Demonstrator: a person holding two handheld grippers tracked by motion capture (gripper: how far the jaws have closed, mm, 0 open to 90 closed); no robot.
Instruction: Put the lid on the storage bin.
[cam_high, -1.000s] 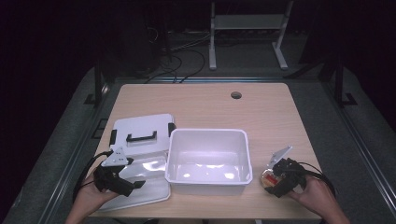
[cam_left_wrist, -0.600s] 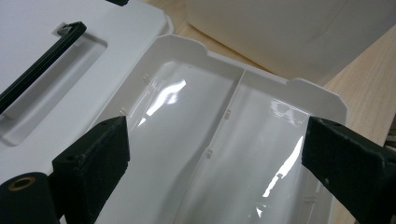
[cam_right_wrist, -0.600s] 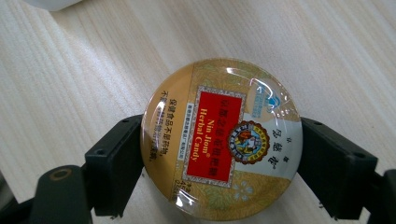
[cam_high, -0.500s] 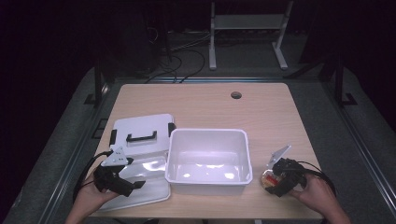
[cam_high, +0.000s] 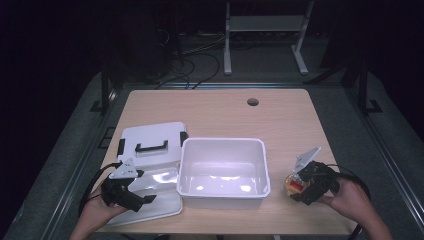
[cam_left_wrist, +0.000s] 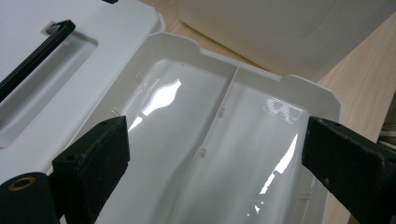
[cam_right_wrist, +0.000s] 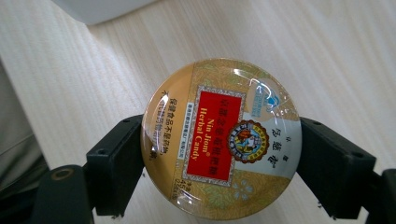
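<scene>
On the table's near right corner, right gripper (cam_high: 306, 186) is clamped on a round candy tin (cam_right_wrist: 221, 138), jaws pressed against its left and right edges in the right gripper view (label reads "Nin Jiom Herbal Candy", red panel on gold). Tin faces the camera lid-on, bare wood of the table (cam_right_wrist: 299, 42) behind it; from the high view the tin (cam_high: 294, 184) sits low over the tabletop just right of the white bin (cam_high: 223, 173), can't tell if it touches the wood. Left gripper (cam_high: 131, 197) is released, jaws spread wide, gripping nothing, hanging over the glossy white tray (cam_left_wrist: 219, 154), which has a centre ridge splitting it into two long compartments. Tray lies against the bin's left side, overlapped at the far end by the white lid (cam_high: 150, 141) with a black handle (cam_high: 151, 147). Bin stands mid-table between the two grippers.
</scene>
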